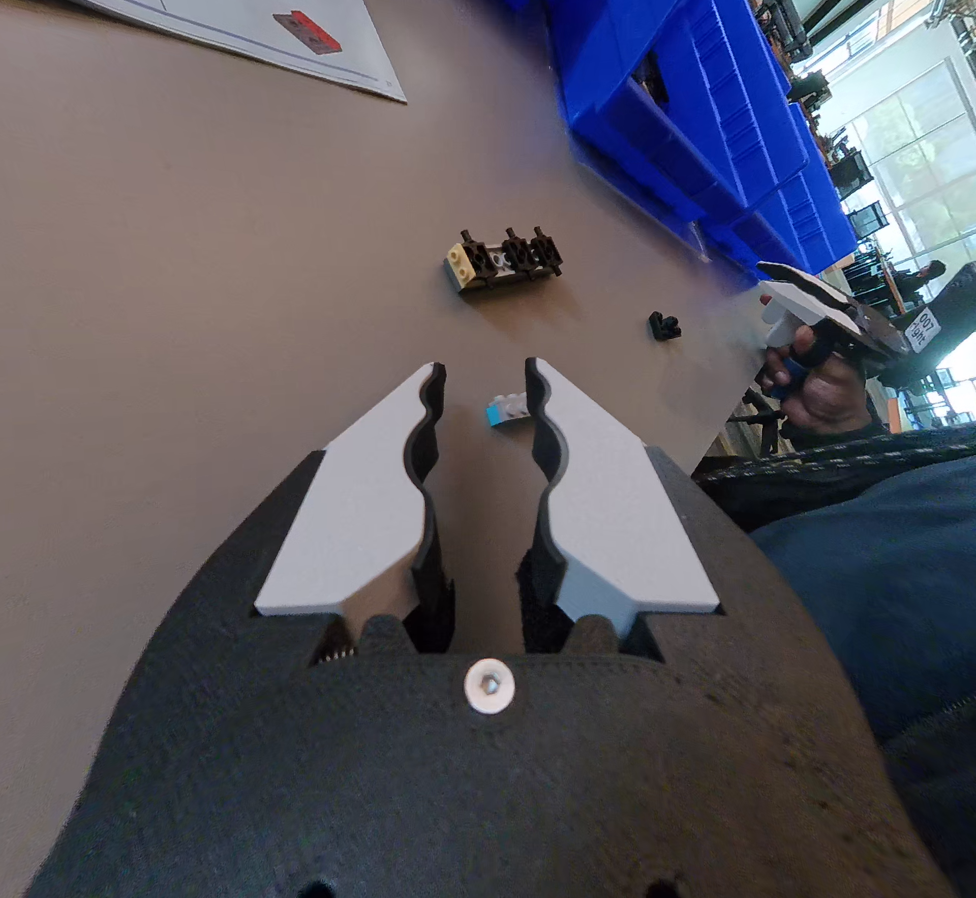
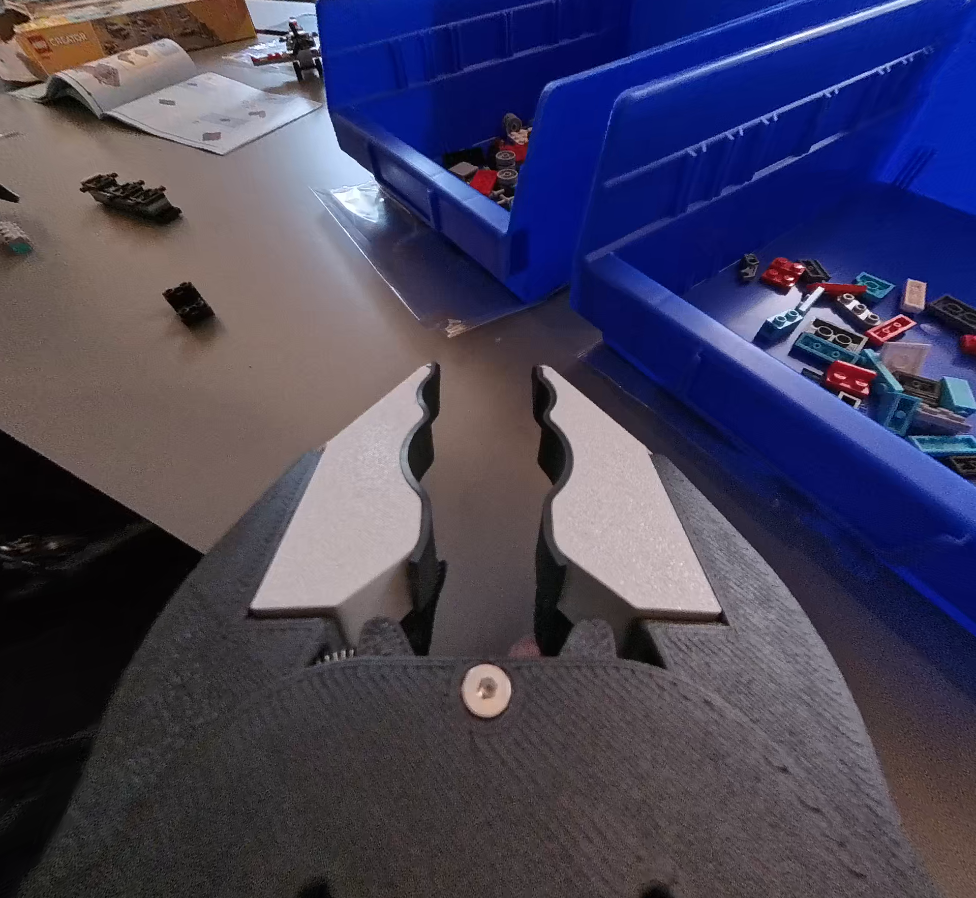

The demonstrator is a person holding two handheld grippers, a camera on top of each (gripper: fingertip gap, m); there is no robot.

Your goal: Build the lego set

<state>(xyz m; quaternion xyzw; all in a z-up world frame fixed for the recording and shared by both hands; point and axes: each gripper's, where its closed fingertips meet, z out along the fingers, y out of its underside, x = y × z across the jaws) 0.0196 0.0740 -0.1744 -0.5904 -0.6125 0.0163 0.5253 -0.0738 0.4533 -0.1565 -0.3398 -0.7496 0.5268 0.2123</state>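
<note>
My left gripper (image 1: 486, 368) is open and empty, low over the brown table (image 1: 211, 291). A small grey and teal brick piece (image 1: 506, 409) lies just past its right fingertip. A black, grey and tan lego assembly (image 1: 504, 260) lies farther ahead; it also shows in the right wrist view (image 2: 132, 196). A small black brick (image 1: 664, 327) lies to the right, and shows in the right wrist view (image 2: 188, 303). My right gripper (image 2: 486, 371) is open and empty, above the table's near edge, in front of the blue bins. It shows in the left wrist view (image 1: 808, 302), held in a hand.
Blue bins stand along the table: one (image 2: 686, 371) holds several loose red, teal and black bricks, another (image 2: 422, 175) holds wheels and bricks. An open instruction booklet (image 2: 174, 101), a lego box (image 2: 132, 22) and a small built model (image 2: 301, 48) lie at the far left. A clear bag (image 2: 369, 217) lies under a bin. Left tips to right tips: about 40 centimeters.
</note>
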